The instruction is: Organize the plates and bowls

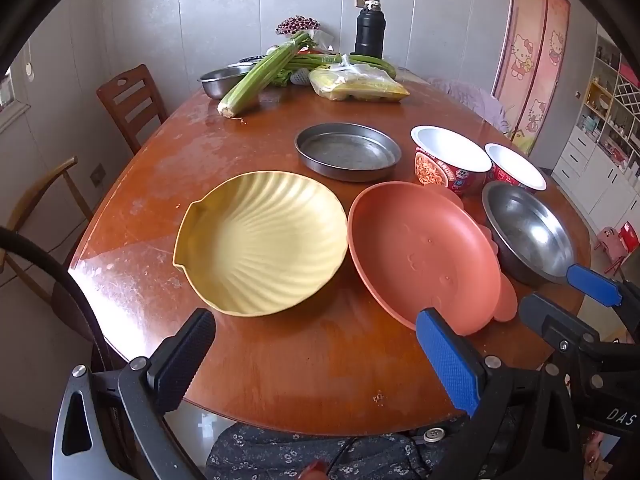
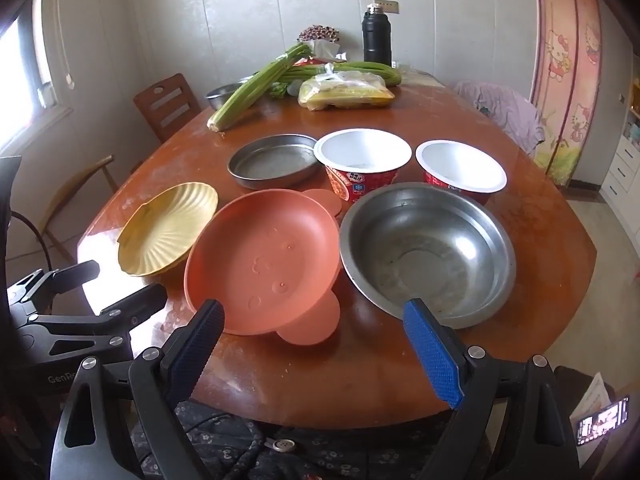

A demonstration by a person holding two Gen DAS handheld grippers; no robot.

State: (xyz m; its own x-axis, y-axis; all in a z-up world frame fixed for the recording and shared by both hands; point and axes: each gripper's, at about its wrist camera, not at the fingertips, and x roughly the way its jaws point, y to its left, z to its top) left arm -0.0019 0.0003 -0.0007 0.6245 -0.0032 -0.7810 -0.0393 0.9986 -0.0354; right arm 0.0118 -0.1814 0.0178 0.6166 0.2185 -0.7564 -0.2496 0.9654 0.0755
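Note:
A yellow shell-shaped plate (image 1: 262, 242) (image 2: 168, 230) sits front left on the wooden table (image 1: 320, 368). An orange bear-eared plate (image 1: 424, 252) (image 2: 264, 268) lies beside it. A steel bowl (image 1: 528, 228) (image 2: 428, 252) is to its right. A flat steel pan (image 1: 347, 151) (image 2: 274, 160) and two red instant-noodle bowls (image 1: 450, 158) (image 1: 514, 168) (image 2: 362, 162) (image 2: 460, 170) stand behind. My left gripper (image 1: 316, 354) is open, empty, above the table's near edge. My right gripper (image 2: 314, 354) is open, empty, in front of the orange plate and steel bowl.
At the far end lie celery (image 1: 264, 74), a bag of yellow food (image 1: 358, 84), a small steel bowl (image 1: 222, 80) and a black thermos (image 1: 370, 32). Wooden chairs (image 1: 130, 102) stand on the left. A cloth-draped chair (image 2: 504, 114) stands on the right.

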